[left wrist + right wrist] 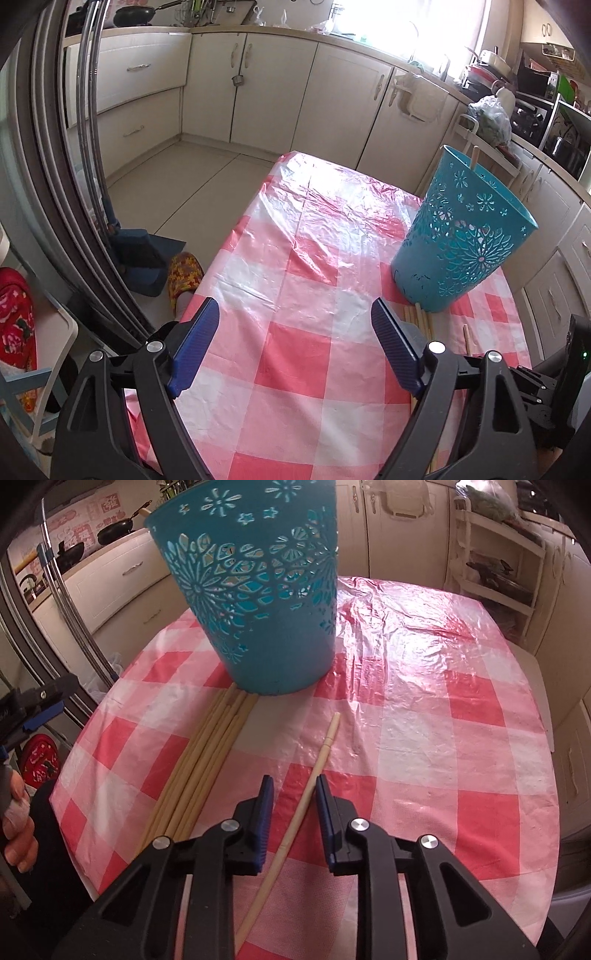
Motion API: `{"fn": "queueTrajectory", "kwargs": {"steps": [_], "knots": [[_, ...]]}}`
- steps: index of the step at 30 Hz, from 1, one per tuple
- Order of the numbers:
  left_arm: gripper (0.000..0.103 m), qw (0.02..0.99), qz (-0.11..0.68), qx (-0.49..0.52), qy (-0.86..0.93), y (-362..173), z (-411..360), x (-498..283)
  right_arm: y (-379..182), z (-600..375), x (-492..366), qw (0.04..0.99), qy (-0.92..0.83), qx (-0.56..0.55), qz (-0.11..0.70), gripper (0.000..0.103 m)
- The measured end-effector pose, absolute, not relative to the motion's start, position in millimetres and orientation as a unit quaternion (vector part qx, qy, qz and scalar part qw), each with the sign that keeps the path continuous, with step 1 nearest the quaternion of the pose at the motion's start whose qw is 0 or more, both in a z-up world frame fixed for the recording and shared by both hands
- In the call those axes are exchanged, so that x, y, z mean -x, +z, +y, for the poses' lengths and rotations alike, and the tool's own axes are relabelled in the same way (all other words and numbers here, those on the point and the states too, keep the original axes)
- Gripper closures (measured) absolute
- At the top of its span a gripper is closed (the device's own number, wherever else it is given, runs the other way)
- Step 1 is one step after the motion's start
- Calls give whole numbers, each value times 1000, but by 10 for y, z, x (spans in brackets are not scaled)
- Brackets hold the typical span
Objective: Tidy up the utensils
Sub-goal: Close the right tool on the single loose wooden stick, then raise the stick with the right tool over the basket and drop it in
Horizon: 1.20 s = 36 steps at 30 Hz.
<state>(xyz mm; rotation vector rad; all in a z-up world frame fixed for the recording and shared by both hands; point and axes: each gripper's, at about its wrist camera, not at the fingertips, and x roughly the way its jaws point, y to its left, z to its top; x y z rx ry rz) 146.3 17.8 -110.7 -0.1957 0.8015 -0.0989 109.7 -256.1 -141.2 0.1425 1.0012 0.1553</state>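
- It was a home kitchen, lived-in and a bit crowded.
- Cream base cabinets (258, 85) with metal handles ran along the walls from ten to three o'clock under a pale countertop (236, 29).
- A black wok (135, 15) sat at eleven o'clock.
- A toaster oven (532, 110) and stacked dishes stood at two o'clock.
- A bright window (399, 26) glared at one o'clock.
- The table (295, 295) wore a red-and-white checked plastic cloth.
- A knitted slipper (184, 273) lay on the tiled floor at eight o'clock.

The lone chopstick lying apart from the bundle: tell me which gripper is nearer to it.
Right. The right gripper straddles the lone chopstick, fingers open either side. The left gripper is open over bare tablecloth, off to its left.
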Motion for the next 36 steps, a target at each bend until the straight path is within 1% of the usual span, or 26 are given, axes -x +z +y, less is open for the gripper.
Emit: {"fn": "queueTrajectory", "kwargs": {"steps": [1,3,4,8,10,12,13,16,19,23,27,32,36], "knots": [[22,914,391,95,-49,-1115,179,-1463,-1406,-2565,-1105,871,75,-69,480,78],[22,913,394,95,-49,-1122,161,-1464,-1401,-2557,-1132,871,79,-69,481,70],[22,912,395,95,-50,-1124,151,-1466,-1403,-2552,-1147,870,78,-69,481,68],[22,911,398,94,-53,-1148,108,-1455,-1406,-2561,-1220,869,68,-73,484,69],[22,910,401,94,-54,-1163,97,-1452,-1409,-2580,-1240,869,54,-75,486,76],[22,908,404,95,-54,-1179,102,-1447,-1417,-2583,-1232,871,38,-62,485,91],[22,908,405,95,-55,-1181,109,-1448,-1420,-2579,-1225,873,33,-51,484,94],[22,907,406,96,-54,-1187,124,-1432,-1412,-2610,-1206,871,38,-48,488,96],[22,907,407,100,-52,-1172,168,-1409,-1301,-2722,-1116,871,58,-86,480,97],[22,905,410,109,-45,-1171,263,-1376,-891,-2916,-959,876,106,-178,436,97],[22,900,416,121,-41,-1183,332,-1332,-263,-3004,-965,891,144,-232,363,97],[22,900,416,125,-43,-1140,354,-1283,505,-2920,-1213,920,165,-232,268,98],[22,899,416,131,-43,-1102,376,-1270,842,-2800,-1565,938,158,-214,224,99]]}}
